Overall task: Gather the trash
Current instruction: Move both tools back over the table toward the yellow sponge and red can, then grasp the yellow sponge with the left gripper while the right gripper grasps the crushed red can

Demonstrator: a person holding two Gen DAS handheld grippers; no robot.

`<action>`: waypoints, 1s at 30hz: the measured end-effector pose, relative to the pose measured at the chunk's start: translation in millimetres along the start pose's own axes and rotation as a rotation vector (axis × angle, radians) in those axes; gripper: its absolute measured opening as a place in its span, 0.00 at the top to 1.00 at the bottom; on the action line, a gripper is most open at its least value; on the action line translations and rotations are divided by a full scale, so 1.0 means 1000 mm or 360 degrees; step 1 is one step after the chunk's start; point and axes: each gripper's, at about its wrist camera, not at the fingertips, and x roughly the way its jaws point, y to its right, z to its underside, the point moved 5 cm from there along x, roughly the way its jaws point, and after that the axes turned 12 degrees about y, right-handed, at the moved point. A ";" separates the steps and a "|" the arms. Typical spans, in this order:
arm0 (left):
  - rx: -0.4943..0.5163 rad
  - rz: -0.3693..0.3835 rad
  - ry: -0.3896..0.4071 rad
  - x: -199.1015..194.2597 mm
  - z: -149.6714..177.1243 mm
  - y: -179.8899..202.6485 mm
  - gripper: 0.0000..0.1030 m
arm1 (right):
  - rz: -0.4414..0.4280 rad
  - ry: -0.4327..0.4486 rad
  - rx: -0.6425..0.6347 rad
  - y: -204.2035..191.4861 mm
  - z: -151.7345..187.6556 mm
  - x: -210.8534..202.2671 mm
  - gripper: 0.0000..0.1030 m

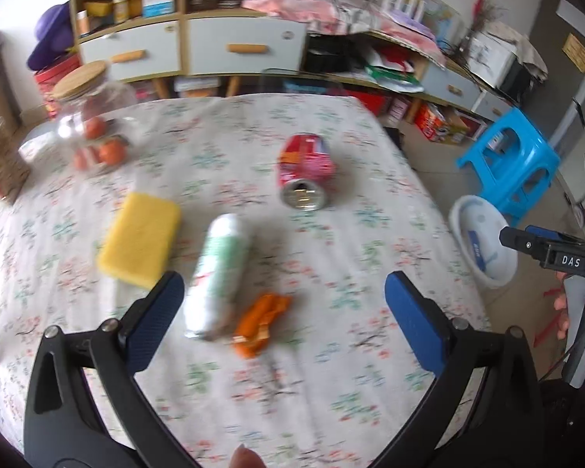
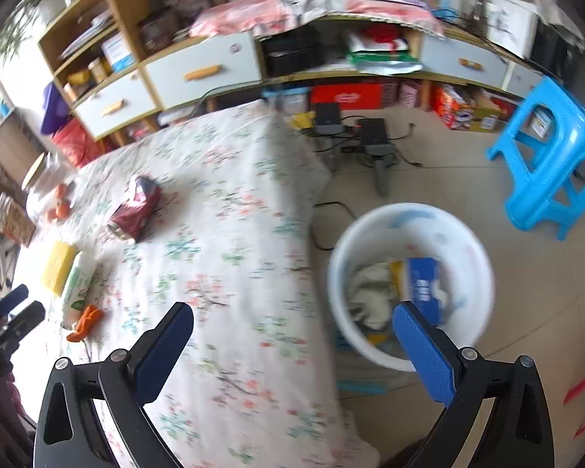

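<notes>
On the floral tablecloth [image 1: 331, 370] lie a crushed red can [image 1: 306, 173], a white and green bottle [image 1: 218, 277] on its side and an orange wrapper [image 1: 261, 321]. My left gripper [image 1: 284, 304] hangs open above the bottle and wrapper, holding nothing. My right gripper [image 2: 292, 335] is open and empty at the table's right edge, beside a white bin [image 2: 409, 284] on the floor that holds crumpled paper and a blue carton. The can [image 2: 134, 210], bottle [image 2: 78, 284] and wrapper [image 2: 85, 323] also show at the left of the right wrist view.
A yellow sponge [image 1: 140, 238] lies left of the bottle. A glass jar [image 1: 93, 124] with orange fruit stands at the table's far left. A blue stool [image 2: 550, 160] and black devices with cables [image 2: 355, 136] sit on the floor beyond the bin.
</notes>
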 end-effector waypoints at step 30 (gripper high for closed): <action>-0.0251 -0.0281 -0.0251 0.080 0.022 -0.130 0.01 | 0.0046 -0.0251 -0.0248 -0.122 0.021 0.141 0.00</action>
